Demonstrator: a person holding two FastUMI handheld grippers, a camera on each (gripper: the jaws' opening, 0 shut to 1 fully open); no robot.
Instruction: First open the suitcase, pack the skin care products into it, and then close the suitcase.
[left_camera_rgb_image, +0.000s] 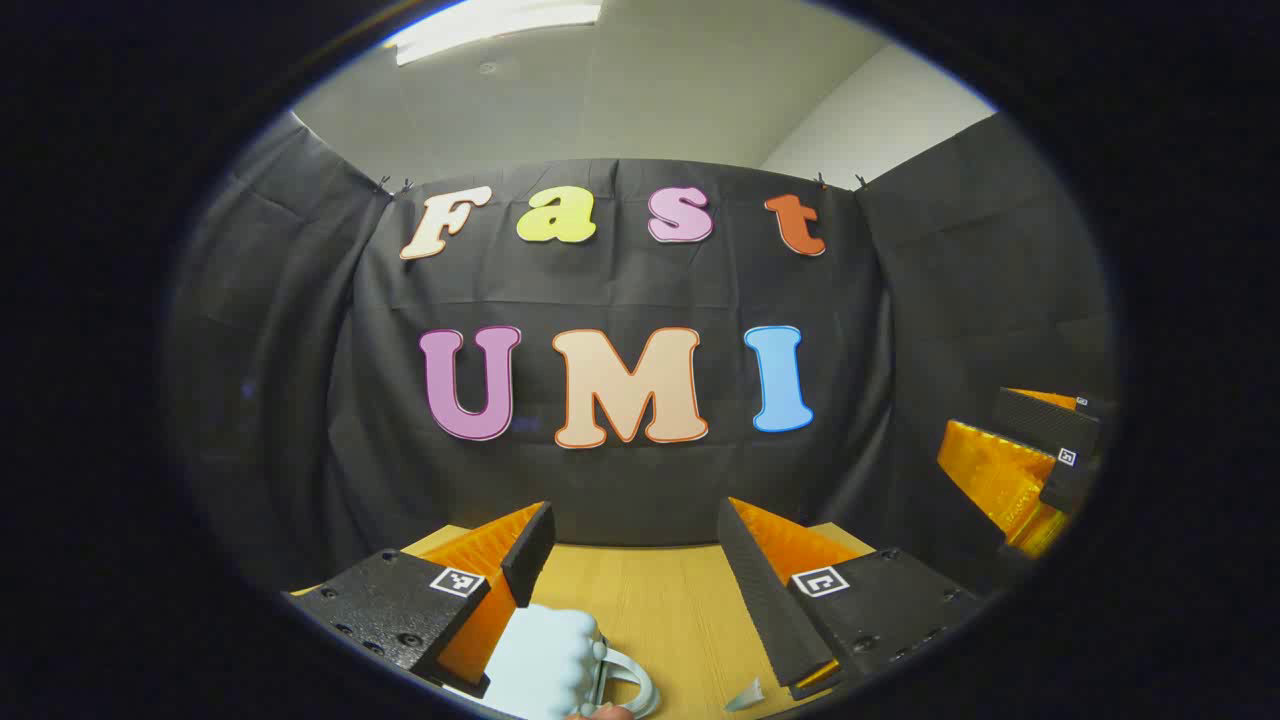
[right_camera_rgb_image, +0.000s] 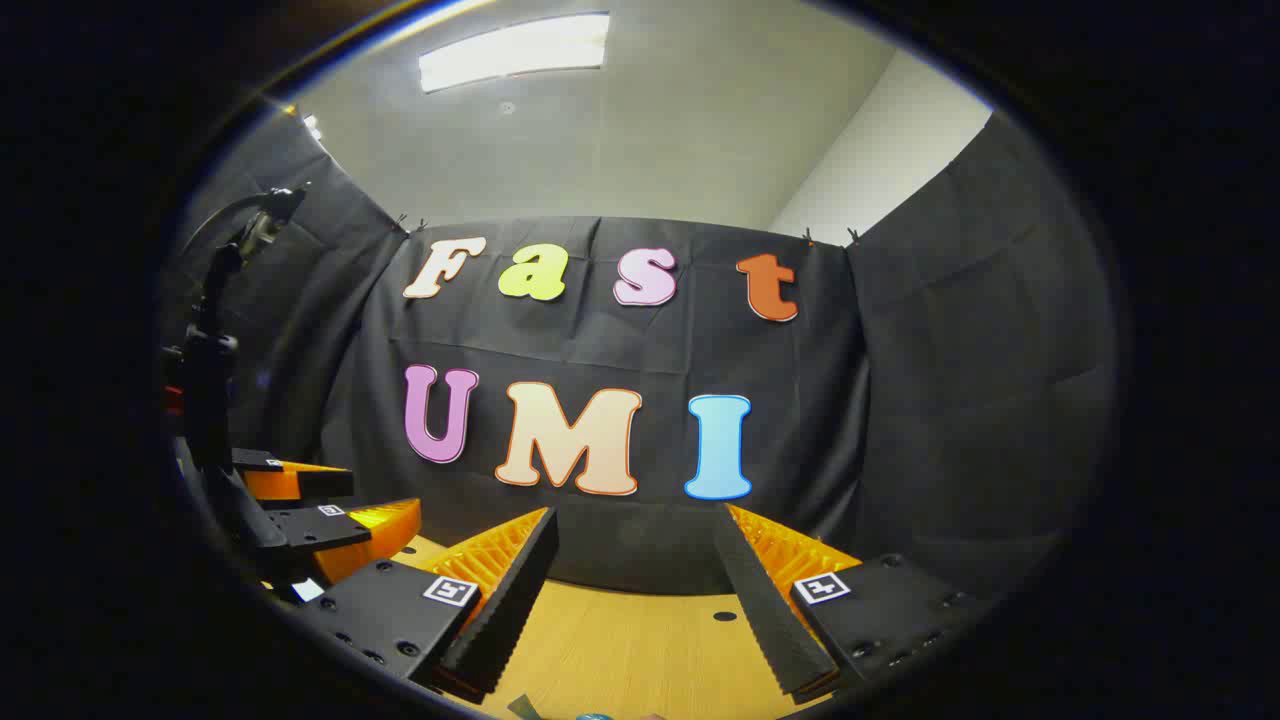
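The room is the biggest thing: a black cloth wall (left_camera_rgb_image: 620, 480) hangs ahead of both tools, with a pale ceiling and a long light (right_camera_rgb_image: 515, 50) above. Under the tools lies a light wooden worktop (left_camera_rgb_image: 660, 610).

The left tool (left_camera_rgb_image: 635, 570) is held up with its jaws wide apart and nothing between them. The right tool (right_camera_rgb_image: 635, 590) is the same — spread wide and holding nothing. From the left tool, the right one is off to its right side.

Just below the left tool's left finger sits a pale blue-white thing with a loop handle (left_camera_rgb_image: 560, 665). It may be the suitcase, but I cannot tell.

Both tools point high, so a quick drop could bump that handle and push the thing away.
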